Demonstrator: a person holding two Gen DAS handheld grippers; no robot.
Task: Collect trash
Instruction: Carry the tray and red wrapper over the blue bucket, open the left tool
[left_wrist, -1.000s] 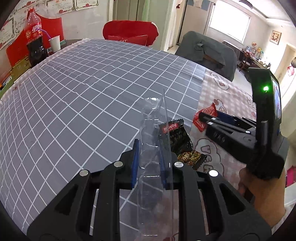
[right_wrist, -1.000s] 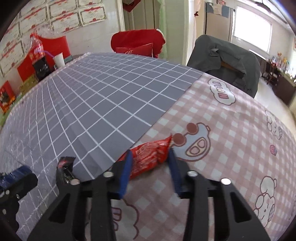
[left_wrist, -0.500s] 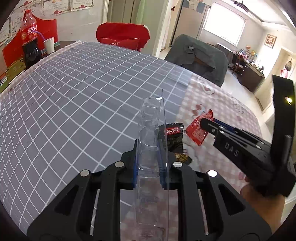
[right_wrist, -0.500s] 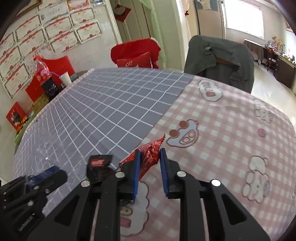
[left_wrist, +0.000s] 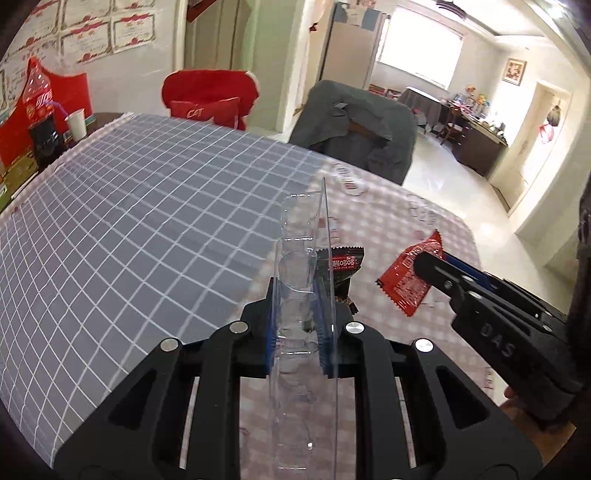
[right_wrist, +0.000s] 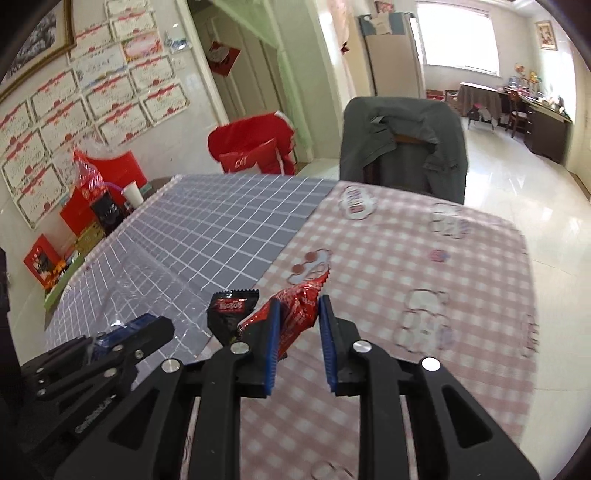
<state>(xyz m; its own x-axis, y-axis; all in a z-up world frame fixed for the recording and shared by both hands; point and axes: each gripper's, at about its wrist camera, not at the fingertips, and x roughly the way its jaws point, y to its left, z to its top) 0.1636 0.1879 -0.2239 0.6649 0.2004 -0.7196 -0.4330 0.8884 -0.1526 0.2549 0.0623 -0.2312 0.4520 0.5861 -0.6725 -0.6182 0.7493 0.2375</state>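
Red wrapper (right_wrist: 299, 314): pinched in right gripper (right_wrist: 296, 334), lifted off table (right_wrist: 424, 277)
Clear plastic tray (left_wrist: 301, 295): clamped upright in left gripper (left_wrist: 297, 325)
Black wrapper (left_wrist: 341, 267): lying on table

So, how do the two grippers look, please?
Both the left gripper and the right gripper are matte black plastic with blue ribbed pads on the jaws and round silver screws. The right one carries white "DAS" lettering on its side.

Bright daylight from window (left_wrist: 421, 48) far beyond the claw, glare on floor (right_wrist: 517, 177), slight motion blur, fisheye-curved dark corners.
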